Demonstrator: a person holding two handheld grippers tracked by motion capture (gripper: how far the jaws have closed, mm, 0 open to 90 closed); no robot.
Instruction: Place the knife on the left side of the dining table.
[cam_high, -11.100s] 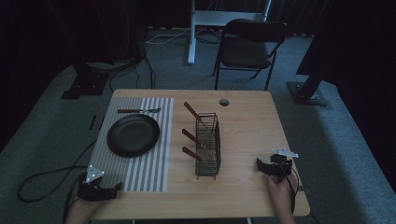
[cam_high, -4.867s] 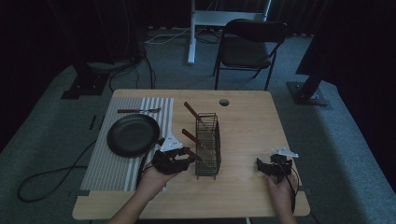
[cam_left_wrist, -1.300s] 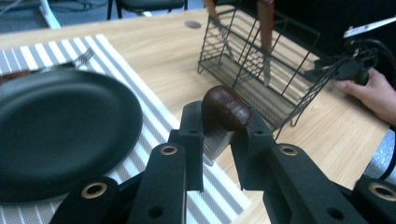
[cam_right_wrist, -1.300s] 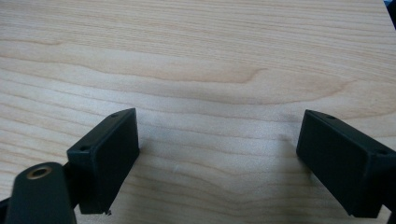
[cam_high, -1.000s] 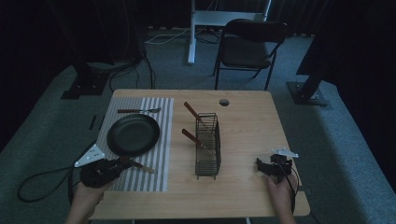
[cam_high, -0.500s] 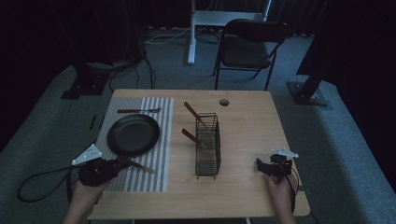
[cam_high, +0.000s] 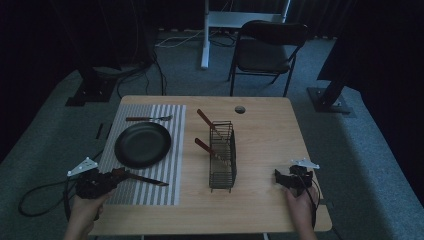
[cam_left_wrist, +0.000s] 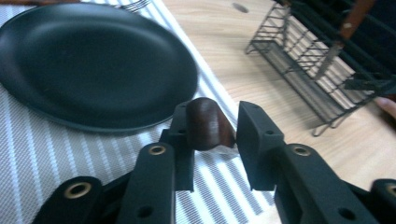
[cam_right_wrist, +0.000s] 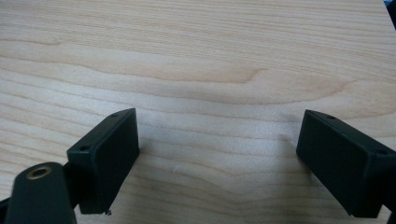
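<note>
The person's left hand (cam_high: 82, 212) comes up from the bottom left corner of the table (cam_high: 260, 150). It holds the left gripper (cam_high: 112, 178) low over the near edge of the striped mat (cam_high: 170, 150). The gripper points to the right, toward the wire rack (cam_high: 221, 155).

A knife (cam_high: 145, 178) with a brown handle lies on the mat, just in front of the black plate (cam_high: 142, 144). Its handle sits between the left gripper's jaws. A second ago the knife was up off the mat and squeezed tight. Now the hand is lower and the jaws have just been opening. In the left gripper view the handle (cam_left_wrist: 208, 123) leans on one jaw and there is a small gap at the other.

In the high view a fork (cam_high: 148, 118) lies at the far edge of the mat.

By the near right corner, the right hand (cam_high: 300, 207) rests with the right gripper (cam_high: 280, 177), same as before. The right gripper view shows its jaws wide apart over bare wood.
</note>
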